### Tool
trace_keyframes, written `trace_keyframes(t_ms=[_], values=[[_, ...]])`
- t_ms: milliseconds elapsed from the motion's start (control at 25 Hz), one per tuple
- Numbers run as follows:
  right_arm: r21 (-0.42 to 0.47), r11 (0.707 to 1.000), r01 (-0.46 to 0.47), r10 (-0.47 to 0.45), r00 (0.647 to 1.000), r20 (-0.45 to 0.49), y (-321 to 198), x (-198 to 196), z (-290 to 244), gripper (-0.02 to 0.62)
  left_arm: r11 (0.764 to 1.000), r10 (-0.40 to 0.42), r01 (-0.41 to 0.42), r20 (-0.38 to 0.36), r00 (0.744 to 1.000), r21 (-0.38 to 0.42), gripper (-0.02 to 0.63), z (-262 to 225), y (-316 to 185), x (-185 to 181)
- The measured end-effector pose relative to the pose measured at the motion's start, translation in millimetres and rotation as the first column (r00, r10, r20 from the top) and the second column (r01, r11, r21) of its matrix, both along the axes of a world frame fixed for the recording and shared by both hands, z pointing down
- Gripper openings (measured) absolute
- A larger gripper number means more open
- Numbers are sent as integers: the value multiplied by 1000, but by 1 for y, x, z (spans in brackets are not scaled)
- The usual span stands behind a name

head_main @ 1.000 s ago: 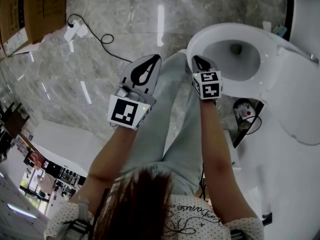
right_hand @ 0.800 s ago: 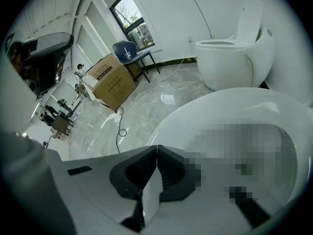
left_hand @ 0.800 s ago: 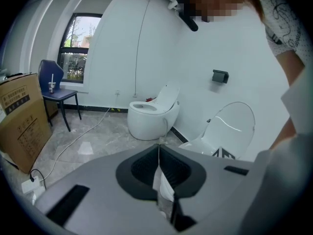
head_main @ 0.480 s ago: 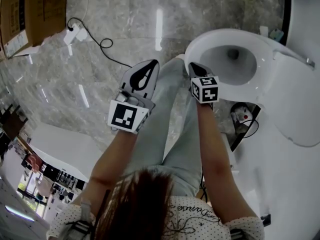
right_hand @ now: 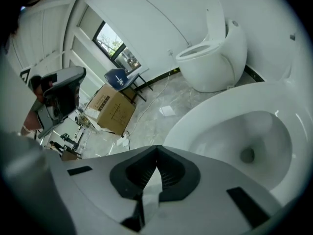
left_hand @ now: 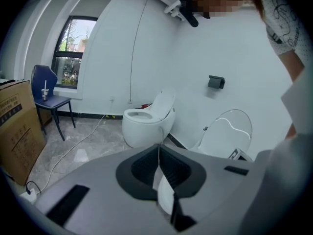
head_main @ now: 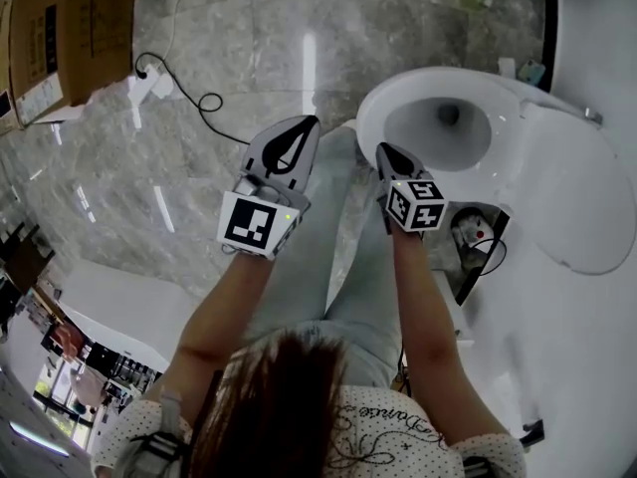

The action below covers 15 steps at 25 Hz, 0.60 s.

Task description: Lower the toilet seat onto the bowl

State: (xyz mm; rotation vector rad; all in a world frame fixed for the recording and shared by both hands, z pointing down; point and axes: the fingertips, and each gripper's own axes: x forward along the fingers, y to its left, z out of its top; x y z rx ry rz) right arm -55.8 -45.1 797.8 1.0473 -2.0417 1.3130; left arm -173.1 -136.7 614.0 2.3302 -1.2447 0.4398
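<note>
The white toilet (head_main: 370,108) stands at the upper right of the head view, its bowl (right_hand: 244,136) open and a wide white ring lying flat round the opening. Behind it the oval lid (head_main: 577,192) stands raised, also seen as the lid (left_hand: 227,133) in the left gripper view. My right gripper (head_main: 381,149) hangs just in front of the near rim, shut and empty, apart from the ring; its jaws meet at the right gripper (right_hand: 157,148) tip. My left gripper (head_main: 304,122) is over the floor to the left of the toilet, also shut with nothing in it, its left gripper (left_hand: 158,146) tip closed.
The person's legs (head_main: 338,227) stand between the grippers. A cardboard box (head_main: 60,28) and a power strip with a black cable (head_main: 149,73) lie on the marble floor at the left. An open side panel with wires (head_main: 478,232) shows beside the toilet. A second toilet (left_hand: 146,124) and a blue chair (left_hand: 46,89) stand by the far wall.
Both grippers have lifted a little toward the head camera. The right gripper's marker cube has rolled. Both stay shut and empty.
</note>
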Motion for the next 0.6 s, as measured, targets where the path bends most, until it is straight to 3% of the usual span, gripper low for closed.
trace_keyframes(t_ms=[240, 600], values=[[148, 985, -92, 86, 995, 50, -32, 11, -80, 12, 994, 47, -44, -20, 999, 96, 6, -53, -18, 15], [381, 907, -180, 163, 984, 78, -85, 34, -214, 12, 975, 112, -110, -2, 994, 196, 6, -132, -41, 30]])
